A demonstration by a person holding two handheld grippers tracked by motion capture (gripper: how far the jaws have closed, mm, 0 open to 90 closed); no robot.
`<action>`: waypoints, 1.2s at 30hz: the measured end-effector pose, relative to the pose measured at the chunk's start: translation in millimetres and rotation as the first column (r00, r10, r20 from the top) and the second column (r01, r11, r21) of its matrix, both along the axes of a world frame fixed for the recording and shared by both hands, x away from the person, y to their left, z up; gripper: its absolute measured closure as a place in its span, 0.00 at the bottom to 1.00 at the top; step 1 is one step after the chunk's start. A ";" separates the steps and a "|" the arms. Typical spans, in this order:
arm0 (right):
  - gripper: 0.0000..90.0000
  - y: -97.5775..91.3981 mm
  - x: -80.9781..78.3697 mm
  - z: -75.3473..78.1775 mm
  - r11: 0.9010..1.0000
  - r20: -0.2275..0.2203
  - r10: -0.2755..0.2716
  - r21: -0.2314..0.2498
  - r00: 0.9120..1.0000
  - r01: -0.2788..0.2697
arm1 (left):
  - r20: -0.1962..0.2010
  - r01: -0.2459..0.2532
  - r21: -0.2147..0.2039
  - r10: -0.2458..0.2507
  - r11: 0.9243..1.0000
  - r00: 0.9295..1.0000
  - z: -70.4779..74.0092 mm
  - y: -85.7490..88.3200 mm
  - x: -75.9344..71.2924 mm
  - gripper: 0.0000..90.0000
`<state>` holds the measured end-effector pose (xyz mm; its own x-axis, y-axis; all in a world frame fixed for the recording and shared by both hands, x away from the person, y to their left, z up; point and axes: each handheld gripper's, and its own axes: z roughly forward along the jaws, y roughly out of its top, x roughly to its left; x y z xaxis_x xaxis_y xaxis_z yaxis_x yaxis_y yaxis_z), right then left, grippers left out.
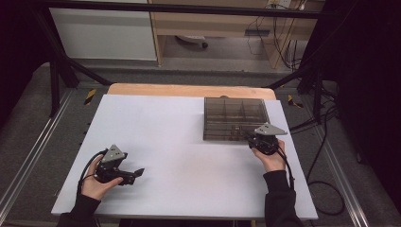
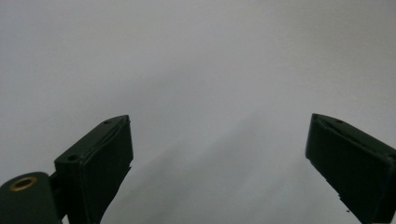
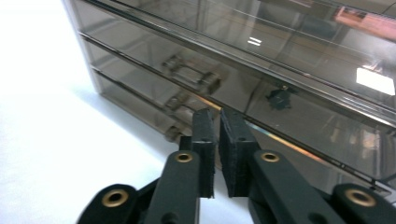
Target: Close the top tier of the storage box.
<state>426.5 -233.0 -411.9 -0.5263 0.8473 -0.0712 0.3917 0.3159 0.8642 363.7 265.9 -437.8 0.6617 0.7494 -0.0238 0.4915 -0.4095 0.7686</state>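
Note:
A smoked, see-through drawer unit [image 1: 235, 118] stands at the back right of the white tabletop [image 1: 179, 142]. In the right gripper view its stacked drawer fronts [image 3: 280, 70] carry small clear handles [image 3: 192, 73]. My right gripper [image 1: 249, 136] is at the unit's front lower edge. Its jaws [image 3: 218, 116] stand almost together, a thin slit between the pads, and I see nothing held in them. The lowest handle lies just left of the tips. My left gripper [image 1: 137, 173] rests low over bare white surface at the front left, jaws wide apart [image 2: 219, 154] and empty.
A wooden table edge [image 1: 189, 90] shows behind the white sheet. Black frame struts [image 1: 61, 71] stand at both back corners. Cables [image 1: 326, 156] trail on the floor to the right. Bare white surface stretches between the two grippers.

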 end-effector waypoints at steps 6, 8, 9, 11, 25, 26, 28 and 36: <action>0.75 6.7 -13.6 4.7 0.999 -0.026 0.035 0.012 0.999 -0.035 | 0.000 0.001 0.001 -0.001 1.000 1.000 -0.2 -0.3 -0.2 0.08; 0.68 7.8 -18.2 5.6 0.999 -0.035 0.044 0.030 0.998 -0.043 | 0.000 0.000 0.000 0.000 1.000 1.000 -0.2 0.2 0.0 0.08; 0.64 8.1 -20.1 5.8 0.998 -0.035 0.046 0.034 0.998 -0.045 | -0.001 0.000 0.000 0.000 1.000 1.000 -0.3 0.2 0.1 0.08; 0.56 8.9 -24.6 6.0 0.998 -0.029 0.043 0.043 0.999 -0.042 | -0.002 -0.001 0.001 0.001 1.000 1.000 -0.5 0.3 0.2 0.08; 0.15 10.0 -46.3 -2.4 0.994 -0.074 0.088 0.076 0.993 -0.082 | 0.000 0.000 0.002 0.000 1.000 1.000 0.0 0.1 -0.2 0.08; 0.12 9.3 -47.6 -3.4 0.993 -0.081 0.087 0.083 0.993 -0.080 | 0.001 0.001 0.001 -0.001 1.000 1.000 0.0 0.0 -0.3 0.08; 0.09 7.5 -50.4 -5.8 0.992 -0.094 0.089 0.094 0.992 -0.080 | 0.001 0.001 0.001 -0.001 1.000 1.000 0.0 -0.1 -0.3 0.08; 0.05 -6.3 -60.1 -19.4 0.992 -0.125 0.104 0.085 0.987 -0.094 | 0.000 0.004 0.003 -0.004 1.000 1.000 0.0 -0.9 -0.4 0.08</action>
<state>366.4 -239.4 -431.2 -0.6080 0.7910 0.0678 0.4716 0.2912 0.8323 363.2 265.1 -437.9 0.6649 0.7466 -0.0222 0.4901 -0.4136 0.7673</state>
